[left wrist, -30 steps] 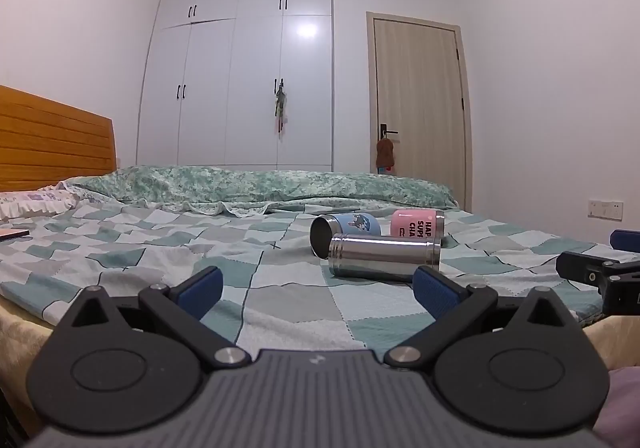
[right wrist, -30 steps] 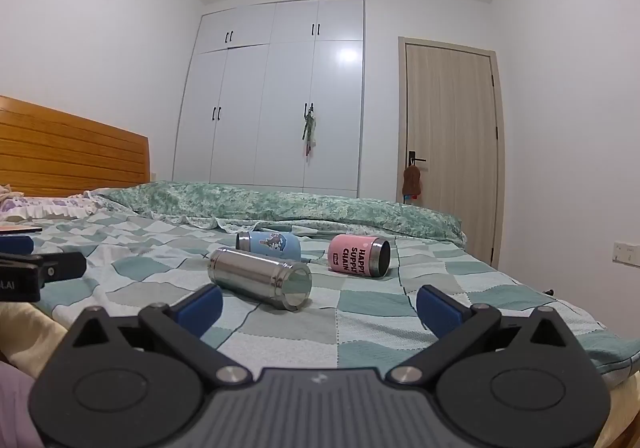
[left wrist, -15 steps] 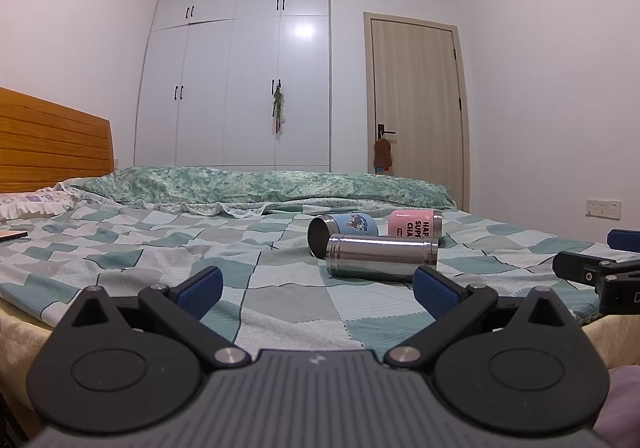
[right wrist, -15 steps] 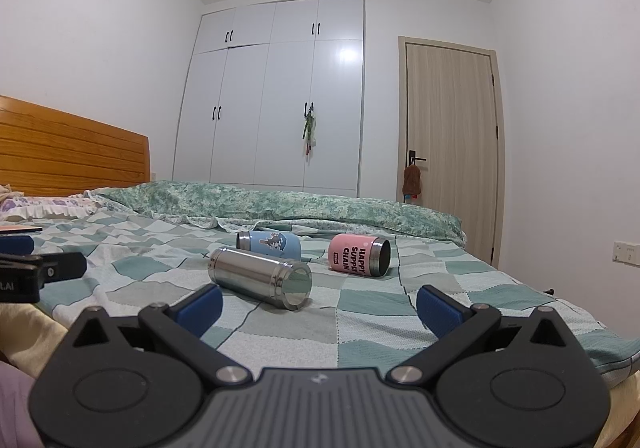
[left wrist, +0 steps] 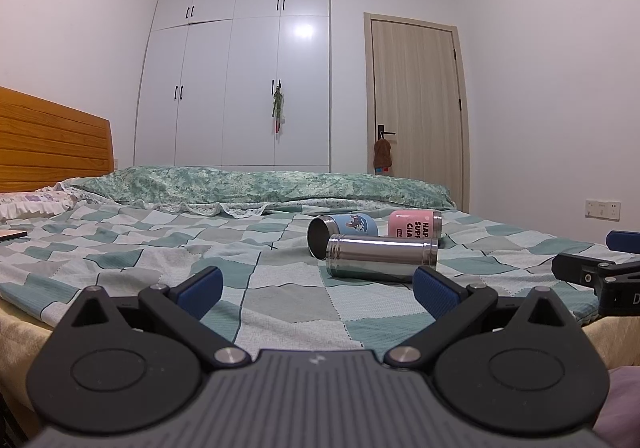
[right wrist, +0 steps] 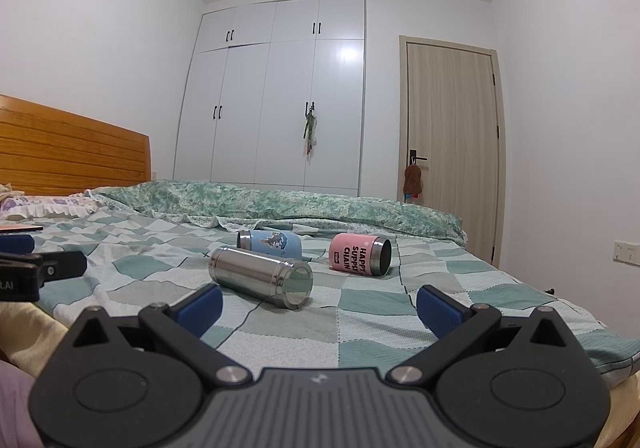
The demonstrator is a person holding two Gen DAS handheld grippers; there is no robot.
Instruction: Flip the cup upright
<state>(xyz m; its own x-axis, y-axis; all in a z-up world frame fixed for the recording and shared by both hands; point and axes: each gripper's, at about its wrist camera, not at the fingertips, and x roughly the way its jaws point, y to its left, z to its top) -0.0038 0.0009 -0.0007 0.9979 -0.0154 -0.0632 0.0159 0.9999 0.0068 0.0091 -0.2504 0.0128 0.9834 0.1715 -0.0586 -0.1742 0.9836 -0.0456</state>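
Note:
Three cups lie on their sides on the checked bedspread. A steel cup [left wrist: 380, 256] [right wrist: 260, 276] lies nearest. A blue cup [left wrist: 342, 230] [right wrist: 269, 244] lies behind it. A pink cup [left wrist: 414, 223] [right wrist: 358, 255] with black lettering lies to the right. My left gripper [left wrist: 318, 288] is open and empty, short of the steel cup. My right gripper [right wrist: 318, 306] is open and empty, just short of the steel cup. Each gripper shows at the edge of the other's view.
A rolled green duvet [left wrist: 256, 185] lies across the far side of the bed. A wooden headboard [left wrist: 52, 145] and a pillow [left wrist: 32, 201] are at the left. A phone [left wrist: 10, 235] lies at the left edge. White wardrobes and a door stand behind.
The left wrist view has shifted slightly: the cups sit a little lower and left in it. The right gripper has not visibly moved. The cups lie as before.

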